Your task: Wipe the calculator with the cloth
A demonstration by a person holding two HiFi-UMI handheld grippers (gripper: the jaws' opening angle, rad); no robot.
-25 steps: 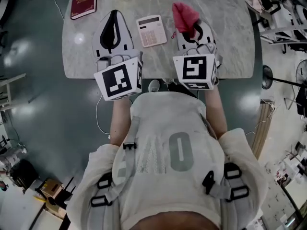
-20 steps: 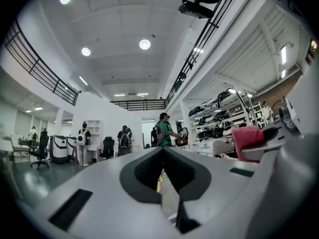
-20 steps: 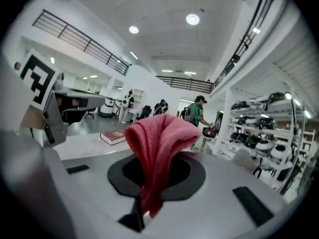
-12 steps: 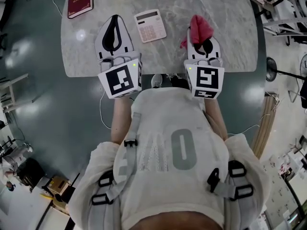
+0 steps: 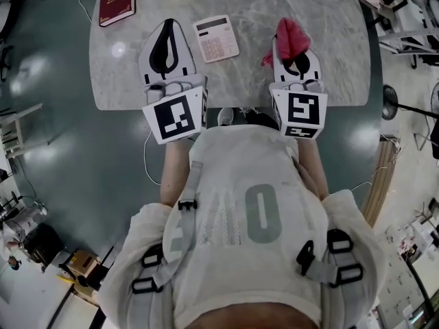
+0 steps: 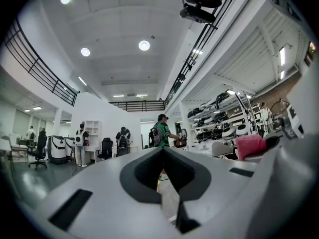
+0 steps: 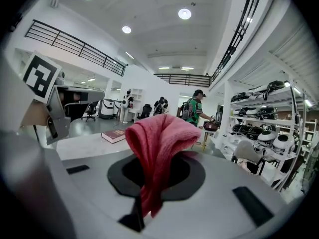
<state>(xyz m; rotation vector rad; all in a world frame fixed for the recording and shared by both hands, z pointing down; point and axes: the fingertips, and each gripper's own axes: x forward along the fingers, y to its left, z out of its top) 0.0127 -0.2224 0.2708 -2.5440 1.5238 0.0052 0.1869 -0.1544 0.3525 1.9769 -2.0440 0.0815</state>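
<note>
Marble worktop [image 5: 329, 60]: calculator [image 5: 216, 38] unwiped, at 9 o'clock of right gripper [image 5: 291, 46] clamped on pink cloth [image 5: 291, 36]; left gripper [image 5: 167, 26] closed, empty. Step: approach. Next: likely cloth down onto keys.

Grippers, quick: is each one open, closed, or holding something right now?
Left gripper: closed, nothing between its jaws.
Right gripper: closed on the red cloth.
</note>
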